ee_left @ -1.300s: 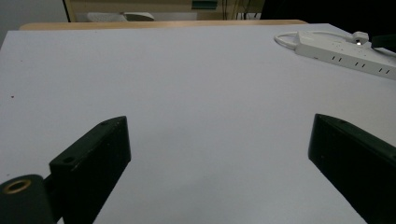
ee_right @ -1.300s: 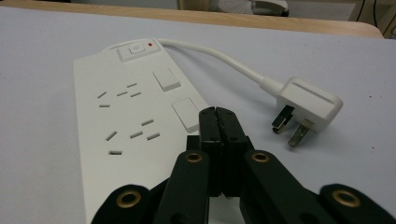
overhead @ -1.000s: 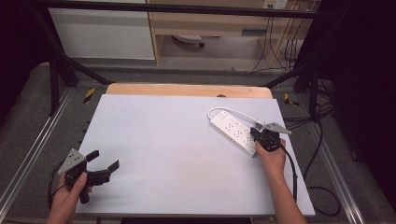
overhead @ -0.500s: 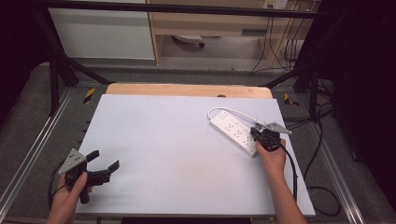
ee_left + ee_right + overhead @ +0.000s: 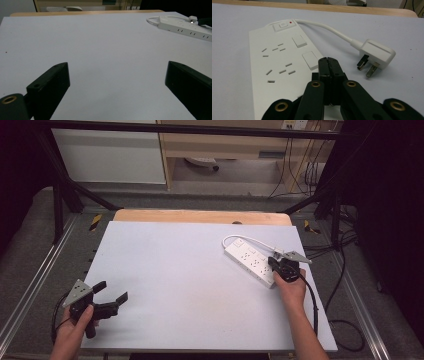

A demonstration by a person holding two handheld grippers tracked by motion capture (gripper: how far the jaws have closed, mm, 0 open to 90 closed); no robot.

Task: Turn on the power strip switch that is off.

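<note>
A white power strip (image 5: pixel 250 262) lies on the white tabletop (image 5: pixel 190 270) at the right, its short cord looping to a white plug (image 5: pixel 375 53) that rests beside it. My right gripper (image 5: pixel 328 60) hovers over the strip's near end with its jaws pressed together and nothing between them; in the high view the right gripper (image 5: pixel 276 263) sits at the strip's near right end. At the near left corner of the table my left gripper (image 5: pixel 111 291) stands open, its jaws wide apart over bare tabletop. The power strip (image 5: pixel 185 26) shows far off in the left gripper view.
A wooden board (image 5: pixel 200 216) edges the table's far side. Metal rails (image 5: pixel 30 285) run along both sides, and black cables (image 5: pixel 345 320) trail on the floor at the right. A cabinet (image 5: pixel 110 155) and shelving stand beyond the table.
</note>
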